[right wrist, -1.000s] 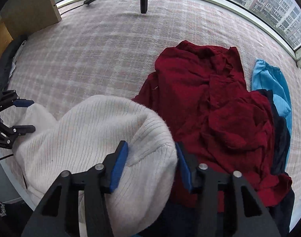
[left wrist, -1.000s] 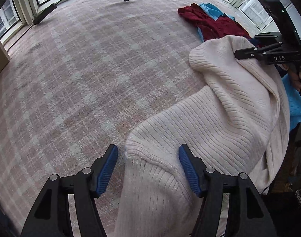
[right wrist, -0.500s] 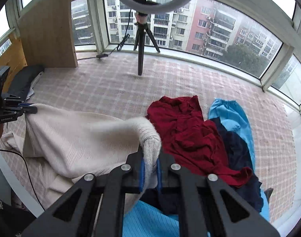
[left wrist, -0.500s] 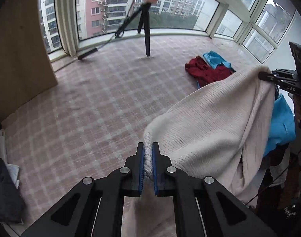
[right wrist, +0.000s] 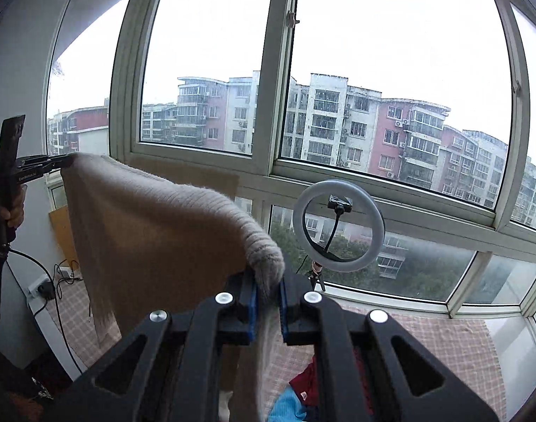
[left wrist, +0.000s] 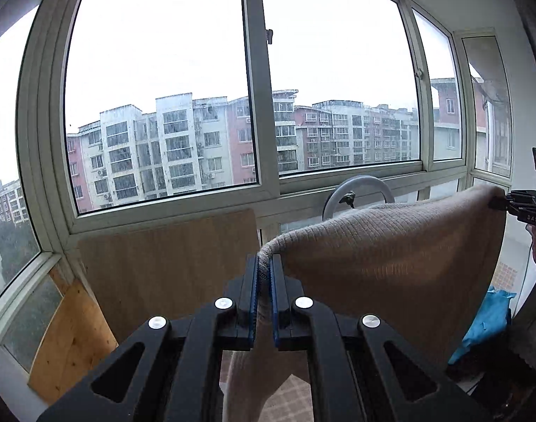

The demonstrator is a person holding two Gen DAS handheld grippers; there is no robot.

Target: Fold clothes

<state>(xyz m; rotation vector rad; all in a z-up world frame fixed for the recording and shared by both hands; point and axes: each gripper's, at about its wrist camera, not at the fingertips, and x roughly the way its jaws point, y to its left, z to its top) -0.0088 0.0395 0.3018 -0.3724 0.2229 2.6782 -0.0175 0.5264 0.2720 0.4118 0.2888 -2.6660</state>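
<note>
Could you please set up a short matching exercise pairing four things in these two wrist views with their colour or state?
Things:
1. Ribbed knit sweater
2. Round ring light on a stand
3. Crumpled garment lowest on the floor
4. Board leaning under the window

Descriptions:
A. bright blue
B. light wood
C. white, circular
D. cream, held up between both grippers

Pairs: 1-D, 2-C, 3-A, 4-B

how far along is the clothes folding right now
Early. Done: no folded garment shows in either view. In hand: the cream sweater hangs stretched in the air, the left hand-held gripper and right hand-held gripper each clamped on its top edge. Left: laying it down, folding it, then the red garment and blue garment.
</note>
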